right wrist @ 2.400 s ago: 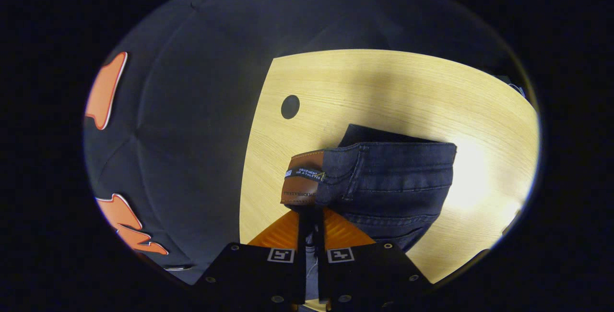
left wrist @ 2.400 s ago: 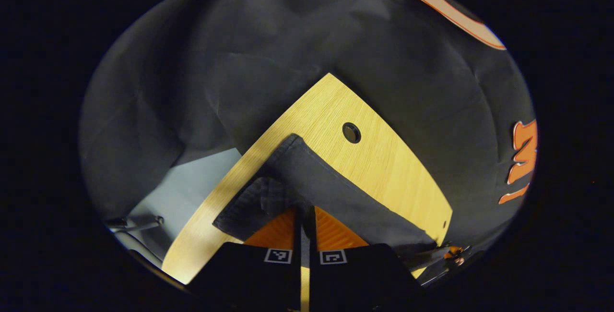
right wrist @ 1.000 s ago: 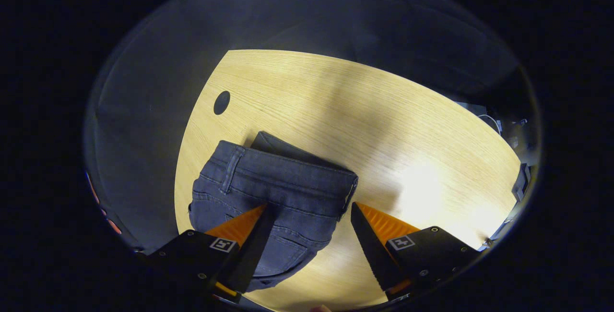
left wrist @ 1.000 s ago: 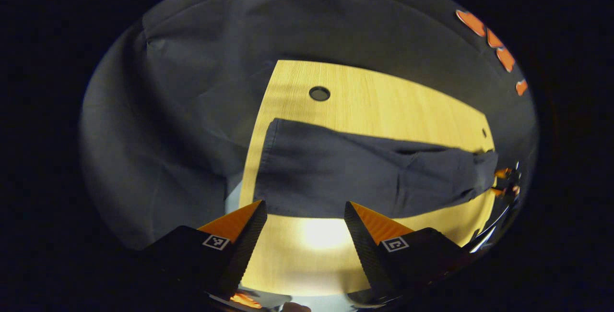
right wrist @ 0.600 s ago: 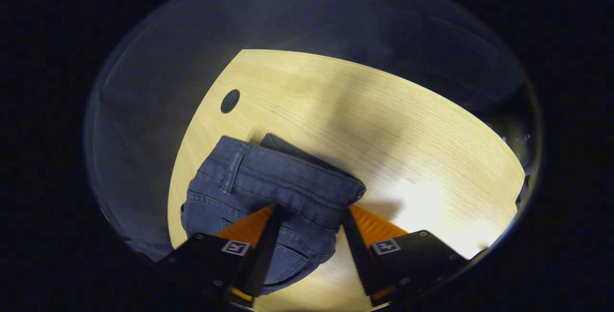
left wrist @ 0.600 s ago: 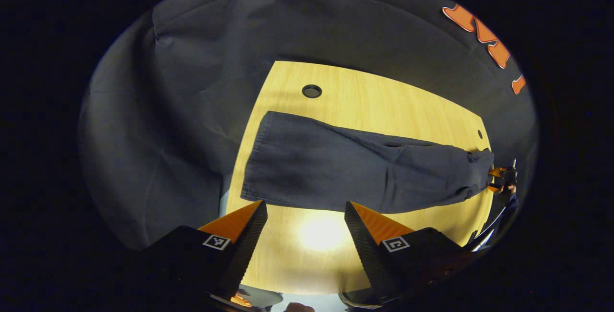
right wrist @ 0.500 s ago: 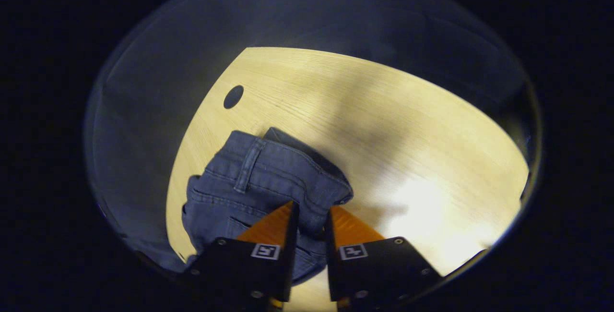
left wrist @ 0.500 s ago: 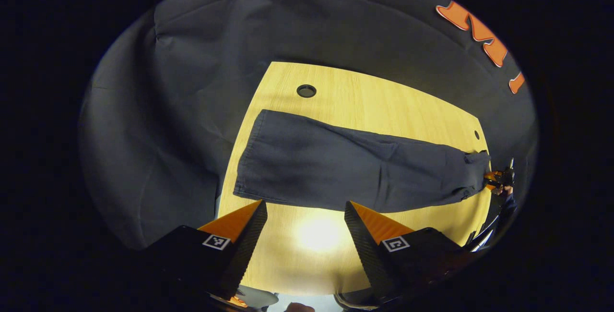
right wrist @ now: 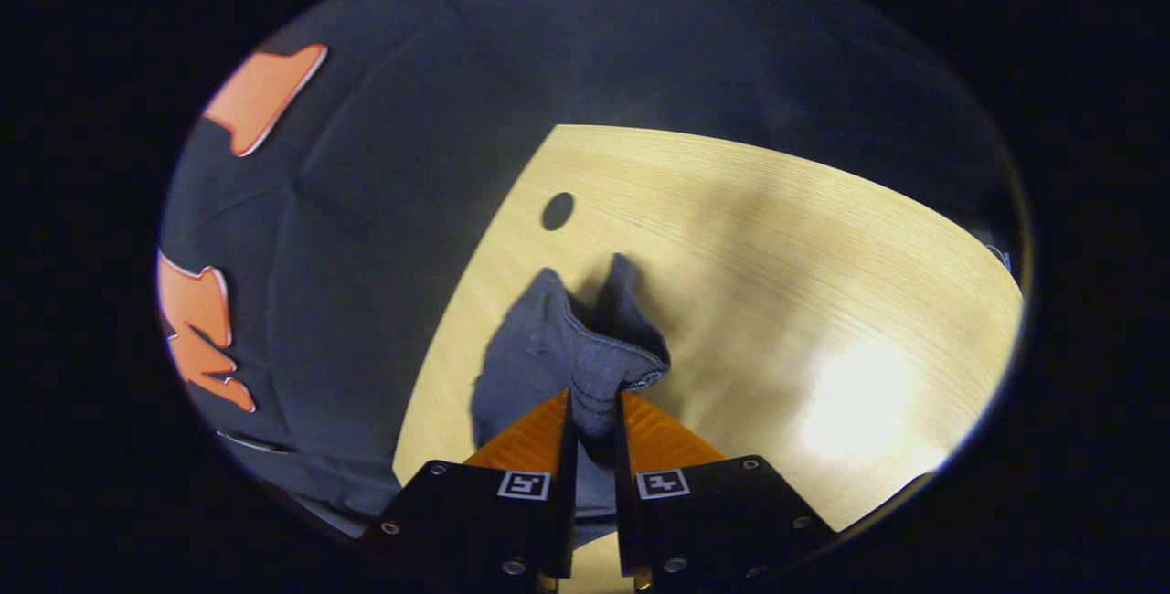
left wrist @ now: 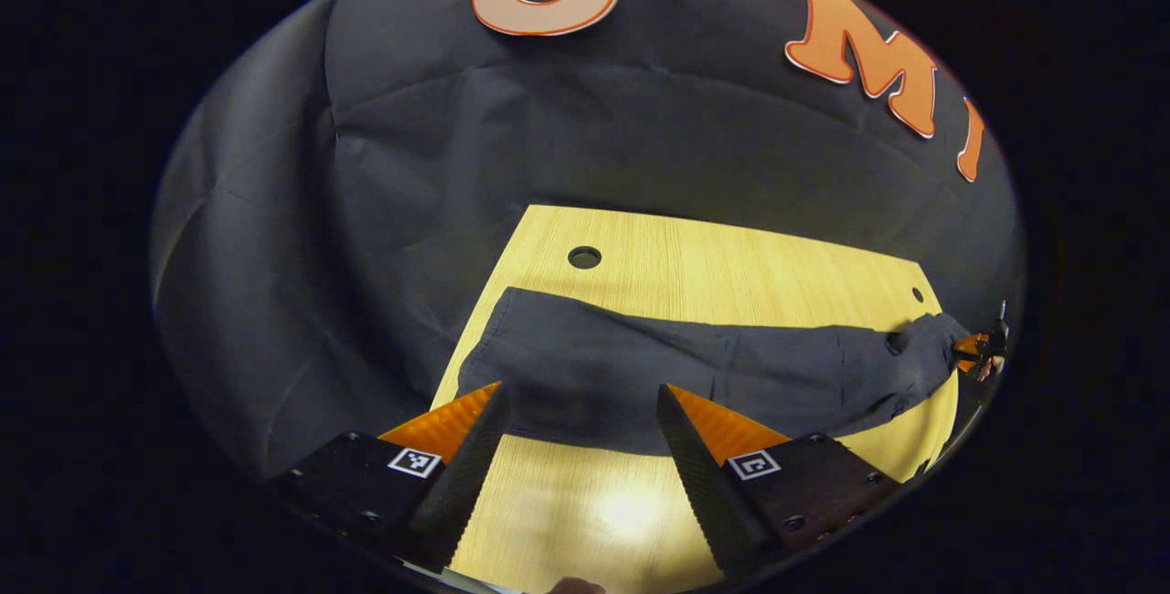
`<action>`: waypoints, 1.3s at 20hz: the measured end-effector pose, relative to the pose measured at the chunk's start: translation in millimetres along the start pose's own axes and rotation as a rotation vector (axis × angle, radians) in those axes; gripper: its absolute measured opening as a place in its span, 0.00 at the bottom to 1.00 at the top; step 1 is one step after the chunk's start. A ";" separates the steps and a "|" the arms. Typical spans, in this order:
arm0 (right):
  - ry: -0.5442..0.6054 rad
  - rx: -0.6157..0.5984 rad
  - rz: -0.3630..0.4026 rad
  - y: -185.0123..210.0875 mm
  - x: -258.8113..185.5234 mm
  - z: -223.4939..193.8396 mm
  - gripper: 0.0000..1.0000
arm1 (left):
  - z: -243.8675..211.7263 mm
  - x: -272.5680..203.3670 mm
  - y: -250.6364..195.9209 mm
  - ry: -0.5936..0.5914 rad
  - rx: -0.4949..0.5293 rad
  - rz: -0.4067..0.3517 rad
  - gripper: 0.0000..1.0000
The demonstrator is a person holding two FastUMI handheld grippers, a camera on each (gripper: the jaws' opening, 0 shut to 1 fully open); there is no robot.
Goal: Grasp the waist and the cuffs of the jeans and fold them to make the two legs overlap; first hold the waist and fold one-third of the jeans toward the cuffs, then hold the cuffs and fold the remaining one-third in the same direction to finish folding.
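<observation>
Dark blue jeans (left wrist: pixel 695 370) lie lengthwise across the wooden table (left wrist: pixel 731 270), legs overlapped, with the cuffs near the table's left edge. My left gripper (left wrist: pixel 580 411) hovers open over the near hem of the cuff end, nothing between its fingers. In the right gripper view the waist of the jeans (right wrist: pixel 585 347) is bunched and lifted off the table, and my right gripper (right wrist: pixel 592 420) is shut on it. That right gripper (left wrist: pixel 978 349) also shows far off in the left gripper view, at the waist end.
A round cable hole (left wrist: pixel 584 257) sits in the table beyond the cuffs, and a second small hole (left wrist: pixel 917 294) near the waist end. Another cable hole (right wrist: pixel 557 210) shows in the right gripper view. Black cloth walls close in behind the table.
My right gripper closed on the waist and raised it, bunching the denim. My left gripper stayed open and came lower and closer to the cuff end.
</observation>
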State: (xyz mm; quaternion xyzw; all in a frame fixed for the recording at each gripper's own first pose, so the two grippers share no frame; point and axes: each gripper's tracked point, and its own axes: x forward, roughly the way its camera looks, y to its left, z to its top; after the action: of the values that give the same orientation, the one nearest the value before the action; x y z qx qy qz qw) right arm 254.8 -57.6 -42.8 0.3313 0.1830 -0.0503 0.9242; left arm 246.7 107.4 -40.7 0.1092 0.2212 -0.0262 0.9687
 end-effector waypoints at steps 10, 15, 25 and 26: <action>0.045 -0.056 0.116 78.8 -20.8 -72.3 0.18 | -30.0 17.4 12.5 0.033 -0.075 -0.080 0.99; 0.107 -0.120 0.185 119.2 -19.4 -113.1 0.18 | -38.1 17.6 38.0 0.037 -0.118 -0.056 0.99; 0.253 -0.207 0.370 194.1 -34.6 -194.4 0.18 | -48.3 26.8 60.7 0.059 -0.175 -0.040 0.99; 0.269 -0.220 0.378 198.1 -35.0 -204.0 0.18 | -48.5 27.6 62.6 0.060 -0.176 -0.036 0.99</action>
State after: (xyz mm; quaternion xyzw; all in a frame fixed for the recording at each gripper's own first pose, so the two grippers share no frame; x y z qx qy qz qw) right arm 202.6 223.7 -57.6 0.2607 0.2438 0.1880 0.9150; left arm 257.2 179.2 -82.8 0.0203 0.2534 -0.0206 0.9669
